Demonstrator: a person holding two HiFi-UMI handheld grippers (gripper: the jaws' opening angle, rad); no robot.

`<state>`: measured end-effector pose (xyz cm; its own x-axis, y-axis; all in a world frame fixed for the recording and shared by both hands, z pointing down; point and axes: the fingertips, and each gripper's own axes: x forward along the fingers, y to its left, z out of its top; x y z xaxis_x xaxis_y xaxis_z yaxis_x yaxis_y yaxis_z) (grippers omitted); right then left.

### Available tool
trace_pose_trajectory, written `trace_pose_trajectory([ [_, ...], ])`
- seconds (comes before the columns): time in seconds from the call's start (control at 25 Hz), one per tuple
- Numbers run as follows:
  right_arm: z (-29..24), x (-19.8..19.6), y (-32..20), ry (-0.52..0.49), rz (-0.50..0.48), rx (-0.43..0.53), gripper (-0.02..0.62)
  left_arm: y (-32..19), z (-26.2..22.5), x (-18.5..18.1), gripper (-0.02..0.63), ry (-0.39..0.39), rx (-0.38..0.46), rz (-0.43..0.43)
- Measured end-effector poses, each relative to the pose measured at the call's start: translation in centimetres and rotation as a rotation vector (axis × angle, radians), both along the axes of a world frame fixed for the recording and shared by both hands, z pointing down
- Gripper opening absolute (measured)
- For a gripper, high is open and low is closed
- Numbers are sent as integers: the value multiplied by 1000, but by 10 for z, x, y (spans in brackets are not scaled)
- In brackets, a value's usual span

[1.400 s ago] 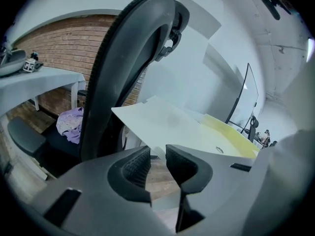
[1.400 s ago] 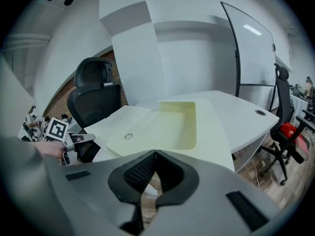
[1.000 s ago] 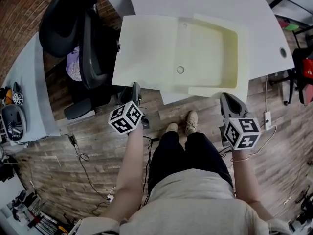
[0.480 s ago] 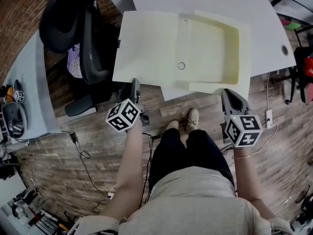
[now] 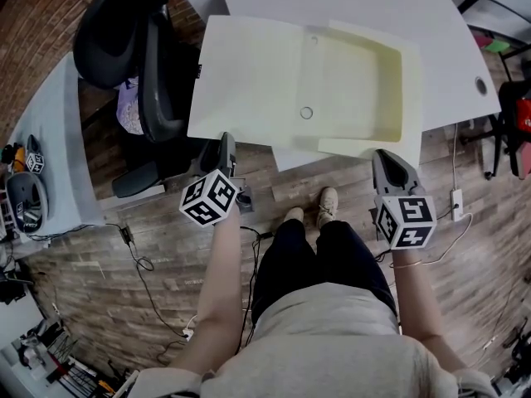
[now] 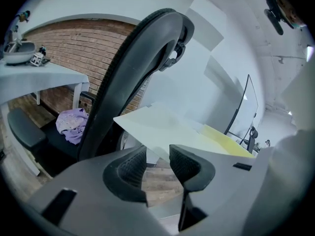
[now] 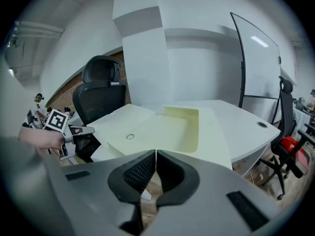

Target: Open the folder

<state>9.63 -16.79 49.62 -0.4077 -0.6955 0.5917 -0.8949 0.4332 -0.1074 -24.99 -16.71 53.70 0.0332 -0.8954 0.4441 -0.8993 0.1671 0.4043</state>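
A pale yellow folder [image 5: 307, 81] lies spread open on the white table [image 5: 431, 23], its left cover hanging past the table's front left edge. My left gripper [image 5: 224, 142] hovers just before the cover's front left corner. Its jaws are opening, and only floor shows between them in the left gripper view [image 6: 157, 163], with the folder [image 6: 162, 124] a little beyond. My right gripper [image 5: 384, 157] hangs at the folder's front right flap. Its pads [image 7: 155, 168] meet, with nothing seen between them and the folder [image 7: 162, 124] ahead.
A black office chair [image 5: 133, 48] stands left of the folder with a purple cloth [image 5: 126, 110] on its seat. A grey side table [image 5: 50, 139] with small items is at the far left. The person's feet [image 5: 325, 206] and floor cables lie below the table edge. A red chair [image 5: 518, 114] stands at the right.
My left gripper has lifted slightly by the folder's front left corner. The folder stays spread open and my right gripper keeps its place.
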Motion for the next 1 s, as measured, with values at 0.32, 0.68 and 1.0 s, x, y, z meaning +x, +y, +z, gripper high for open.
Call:
trace_pose_trajectory([
  [0.32, -2, -4, 1, 5, -25, -10, 23, 1, -17, 3, 146, -35, 26, -1],
  [0.68, -10, -7, 3, -14, -21, 0, 23, 1, -45, 12, 146, -11, 79, 17],
  [1.0, -17, -6, 6, -26, -20, 14, 23, 3, -62, 21, 146, -8, 106, 36],
])
